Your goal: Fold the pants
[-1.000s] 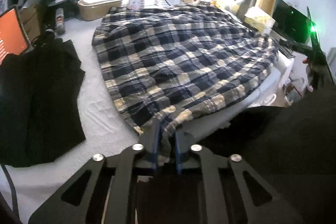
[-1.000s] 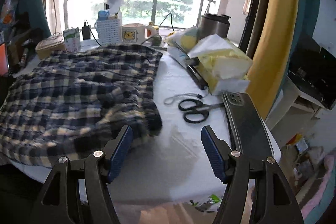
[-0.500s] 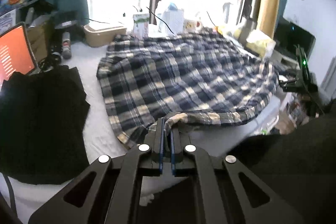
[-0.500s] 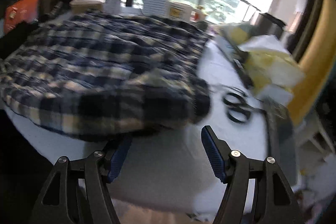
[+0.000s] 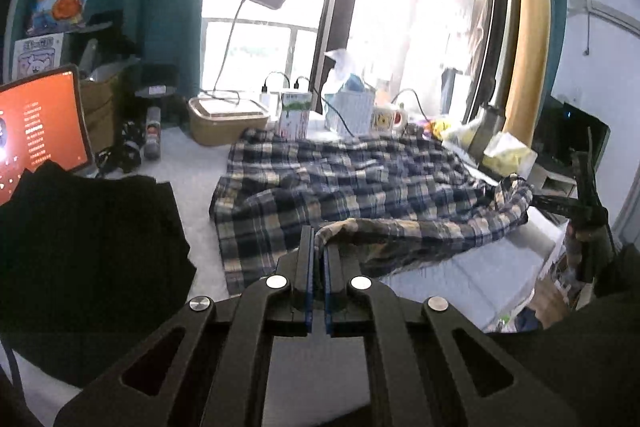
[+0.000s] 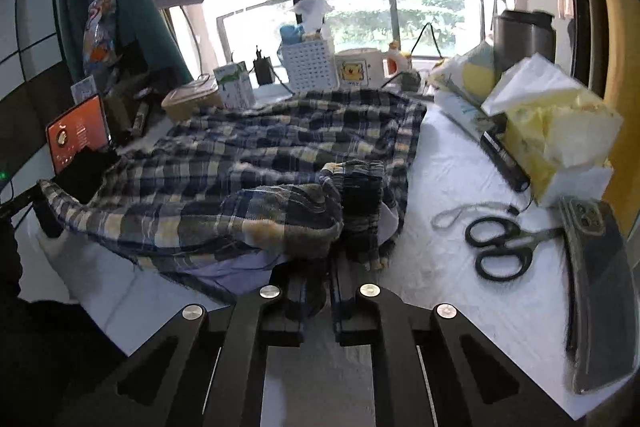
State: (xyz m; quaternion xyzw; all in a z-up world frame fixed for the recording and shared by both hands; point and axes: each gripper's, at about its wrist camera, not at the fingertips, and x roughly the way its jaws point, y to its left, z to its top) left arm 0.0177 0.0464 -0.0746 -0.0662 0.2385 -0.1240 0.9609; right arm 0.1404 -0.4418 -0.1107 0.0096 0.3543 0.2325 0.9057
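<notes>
My right gripper (image 6: 318, 293) has just closed onto the near hem of the pants (image 6: 256, 163); my left gripper (image 5: 318, 267) already pinches the other corner. Both ends lifted off the table (image 6: 448, 267), I judge the fold can begin.

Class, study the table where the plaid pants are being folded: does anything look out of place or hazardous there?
Yes. Black scissors lie loose on the white table, just right of the plaid pants, beside a phone near the table's edge: clutter close to the folding area.
</notes>
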